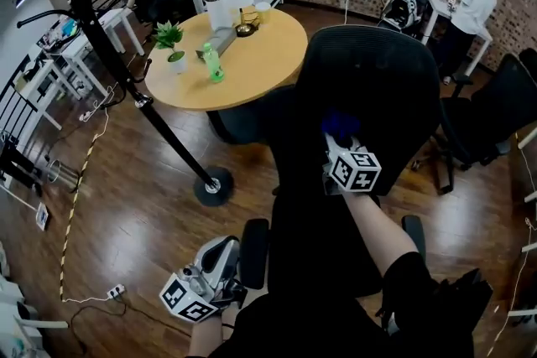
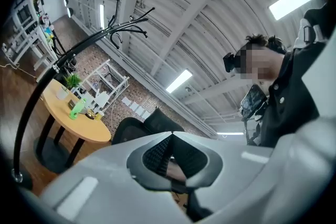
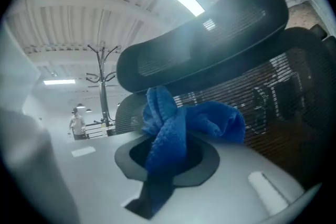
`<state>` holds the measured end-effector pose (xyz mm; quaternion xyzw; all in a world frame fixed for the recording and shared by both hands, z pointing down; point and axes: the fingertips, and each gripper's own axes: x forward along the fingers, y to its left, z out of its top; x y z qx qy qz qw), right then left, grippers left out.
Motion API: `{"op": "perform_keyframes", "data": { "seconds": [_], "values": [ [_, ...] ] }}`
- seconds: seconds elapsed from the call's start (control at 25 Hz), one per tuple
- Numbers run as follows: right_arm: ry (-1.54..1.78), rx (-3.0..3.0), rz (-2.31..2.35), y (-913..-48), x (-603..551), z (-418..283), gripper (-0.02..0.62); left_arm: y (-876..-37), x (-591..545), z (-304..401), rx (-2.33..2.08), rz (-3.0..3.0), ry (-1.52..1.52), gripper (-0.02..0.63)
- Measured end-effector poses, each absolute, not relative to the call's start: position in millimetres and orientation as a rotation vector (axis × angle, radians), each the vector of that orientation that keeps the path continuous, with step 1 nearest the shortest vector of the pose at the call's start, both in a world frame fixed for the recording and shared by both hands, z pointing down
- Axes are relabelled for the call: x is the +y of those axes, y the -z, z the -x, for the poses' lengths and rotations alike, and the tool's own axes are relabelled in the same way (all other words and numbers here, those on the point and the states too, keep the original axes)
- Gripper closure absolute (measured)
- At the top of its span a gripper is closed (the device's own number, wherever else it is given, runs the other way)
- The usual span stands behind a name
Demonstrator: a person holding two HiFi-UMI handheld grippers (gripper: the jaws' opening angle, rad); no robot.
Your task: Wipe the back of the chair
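Observation:
The black mesh chair back [image 1: 377,88] stands upright in the middle of the head view. My right gripper [image 1: 341,140] is shut on a blue cloth [image 1: 339,125] and holds it against the middle of that back. In the right gripper view the cloth [image 3: 181,123] bunches out of the jaws, close to the mesh back [image 3: 278,92] and under the headrest [image 3: 210,44]. My left gripper [image 1: 220,257] hangs low at the left beside the chair's armrest [image 1: 254,251], away from the back. Its jaws are shut with nothing in them [image 2: 171,135], and it points up at the ceiling.
A round wooden table [image 1: 252,71] with a plant, a green bottle and other items stands behind the chair. A black coat stand [image 1: 126,75] leans at the left, its base [image 1: 213,185] on the floor. More office chairs [image 1: 495,113] and a person [image 1: 470,4] are at the right.

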<state>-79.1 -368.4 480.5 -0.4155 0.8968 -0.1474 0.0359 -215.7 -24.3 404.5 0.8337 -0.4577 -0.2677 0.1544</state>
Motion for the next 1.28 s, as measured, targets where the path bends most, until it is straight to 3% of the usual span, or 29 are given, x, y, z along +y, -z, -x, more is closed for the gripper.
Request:
{"op": "perform_keyframes", "data": {
  "seconds": [0.28, 0.4, 0.56, 0.8, 1.28],
  "values": [
    [0.416, 3.058, 0.923, -507, -327, 205, 0.534, -412, -1, 242, -1.428, -2.324, 0.786, 0.612],
    [0.440, 3.176, 0.555, -505, -288, 252, 0.534, -414, -1, 244, -1.440, -2.312, 0.790, 0.612],
    [0.432, 3.215, 0.236, -500, -247, 269, 0.534, -409, -6, 238, -1.429, -2.330, 0.800, 0.612],
    [0.592, 3.192, 0.806, -551, -324, 184, 0.534, -406, -13, 220, -1.398, -2.354, 0.766, 0.612],
    [0.598, 2.987, 1.234, -553, -372, -14, 0.534, -393, -66, 128, -1.129, -2.478, 0.690, 0.612]
  ]
}}
